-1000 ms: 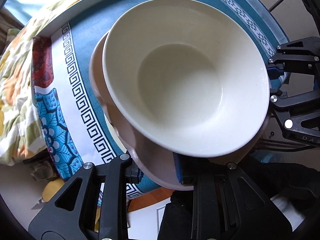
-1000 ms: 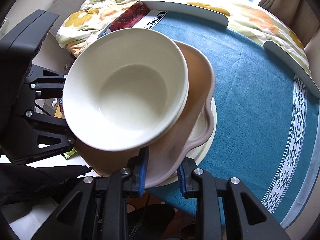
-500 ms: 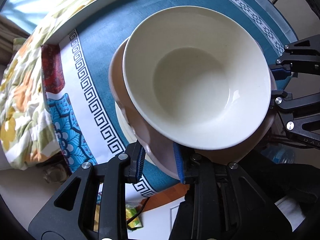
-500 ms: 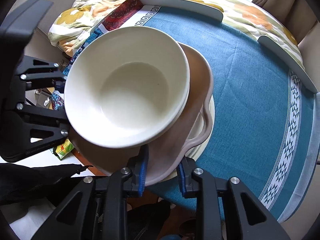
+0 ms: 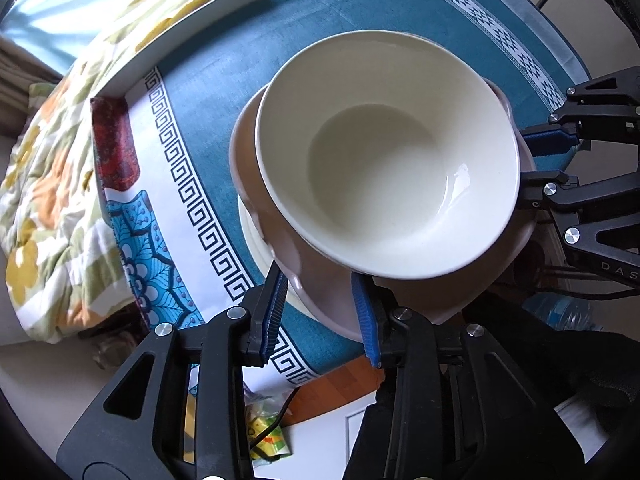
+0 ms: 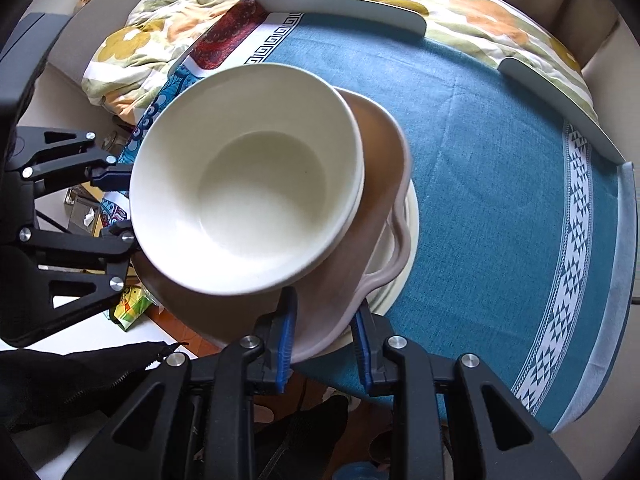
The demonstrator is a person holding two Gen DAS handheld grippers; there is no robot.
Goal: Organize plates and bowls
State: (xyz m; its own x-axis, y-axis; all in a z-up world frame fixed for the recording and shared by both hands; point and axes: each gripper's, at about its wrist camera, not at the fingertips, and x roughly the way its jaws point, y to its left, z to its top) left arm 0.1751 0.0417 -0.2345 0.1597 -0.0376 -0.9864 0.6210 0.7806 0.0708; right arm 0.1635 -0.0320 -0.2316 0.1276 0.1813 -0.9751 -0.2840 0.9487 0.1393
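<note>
Two grippers straddle opposite edges of the pinkish-brown wavy-rimmed ceramic plate point(image 5: 404, 304), which carries the cream ceramic bowl point(image 5: 384, 160), frame centre in both views. Left gripper point(image 5: 320, 312): blue pads spread, gap visible beside the rim, so released. Right gripper point(image 6: 324, 336): likewise parted round the edge, not clamped. The stack sits on a cream flat plate point(image 6: 408, 240) on the teal woven tablecloth point(image 6: 500, 160). Judged step: stack set down, letting go. Next: back both out without dragging the plate. Only the right view shows the cloth's clear right half; only the left shows its key-pattern border.
</note>
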